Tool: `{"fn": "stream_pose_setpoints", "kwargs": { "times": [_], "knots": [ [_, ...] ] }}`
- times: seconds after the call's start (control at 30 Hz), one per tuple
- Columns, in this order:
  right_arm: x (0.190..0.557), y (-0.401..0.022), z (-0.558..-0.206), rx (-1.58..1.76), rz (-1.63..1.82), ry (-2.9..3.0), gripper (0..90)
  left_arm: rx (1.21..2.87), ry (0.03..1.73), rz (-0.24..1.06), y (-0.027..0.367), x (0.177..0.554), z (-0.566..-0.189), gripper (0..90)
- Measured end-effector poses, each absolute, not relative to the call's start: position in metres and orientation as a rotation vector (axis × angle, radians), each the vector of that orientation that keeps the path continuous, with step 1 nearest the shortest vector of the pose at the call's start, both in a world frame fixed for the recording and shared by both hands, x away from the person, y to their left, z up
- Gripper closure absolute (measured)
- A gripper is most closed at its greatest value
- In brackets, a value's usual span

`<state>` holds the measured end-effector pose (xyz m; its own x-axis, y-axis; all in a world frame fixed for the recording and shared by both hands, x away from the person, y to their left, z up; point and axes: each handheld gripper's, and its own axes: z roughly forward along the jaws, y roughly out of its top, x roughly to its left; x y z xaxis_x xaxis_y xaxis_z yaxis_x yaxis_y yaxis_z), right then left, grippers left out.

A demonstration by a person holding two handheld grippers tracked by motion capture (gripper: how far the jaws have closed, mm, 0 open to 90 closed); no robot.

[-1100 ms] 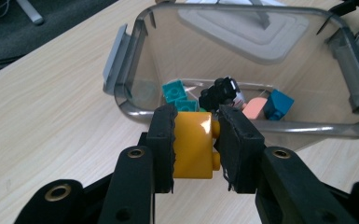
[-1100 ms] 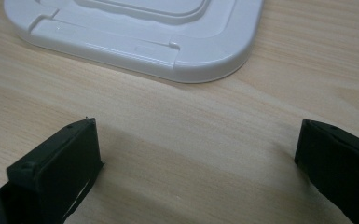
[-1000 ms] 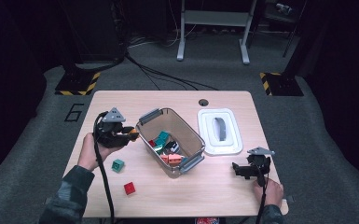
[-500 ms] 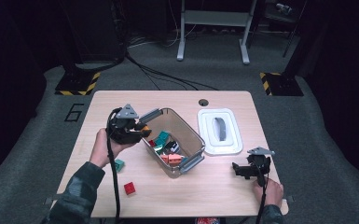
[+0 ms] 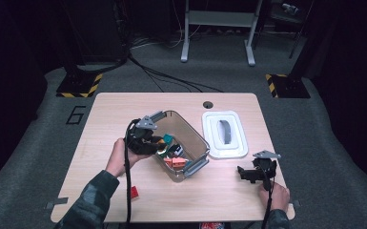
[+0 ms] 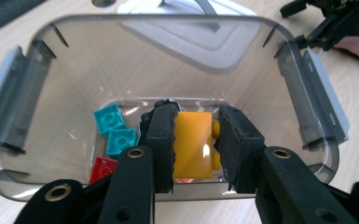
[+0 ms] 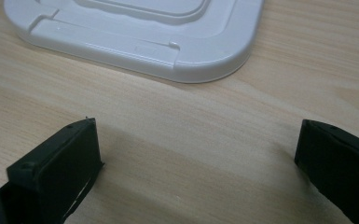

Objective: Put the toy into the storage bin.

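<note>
My left gripper [image 6: 197,114] is shut on a yellow brick [image 6: 193,144] and holds it over the open clear plastic bin [image 6: 289,70]. In the high view the left gripper [image 5: 145,138] hangs at the bin's [image 5: 198,139] left side. Two teal bricks [image 6: 116,129] and a red brick [image 6: 101,168] lie on the bin's floor. My right gripper [image 5: 249,173] rests near the table's front right with its jaws wide apart. In the right gripper view the right gripper [image 7: 198,149] has only bare table between its jaws.
A white lid [image 5: 225,134] with a grey handle lies just right of the bin; its corner [image 7: 135,32] is ahead of the right gripper. A red brick [image 5: 134,192] sits on the table near the front edge. A cable hole [image 5: 208,104] is at the back.
My left gripper has moved right and slightly down, from the table's left part to over the bin, carrying the yellow brick. The right gripper has stayed still.
</note>
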<state>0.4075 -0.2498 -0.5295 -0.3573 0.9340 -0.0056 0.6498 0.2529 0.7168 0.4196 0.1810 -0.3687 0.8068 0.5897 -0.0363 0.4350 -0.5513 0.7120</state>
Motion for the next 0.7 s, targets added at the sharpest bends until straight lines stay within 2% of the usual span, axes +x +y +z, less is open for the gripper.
{"fn": "stream_pose_setpoints", "kwargs": {
  "times": [0.6,0.7],
  "knots": [
    [0.407,-0.249,-0.529,1.445,0.886,2.095,0.0,2.322,0.782,0.161,0.167,0.424,-0.391,66.9],
    [0.407,-0.249,-0.529,1.450,0.887,2.091,0.0,2.326,0.790,0.150,0.166,0.424,-0.392,61.6]
  ]
}}
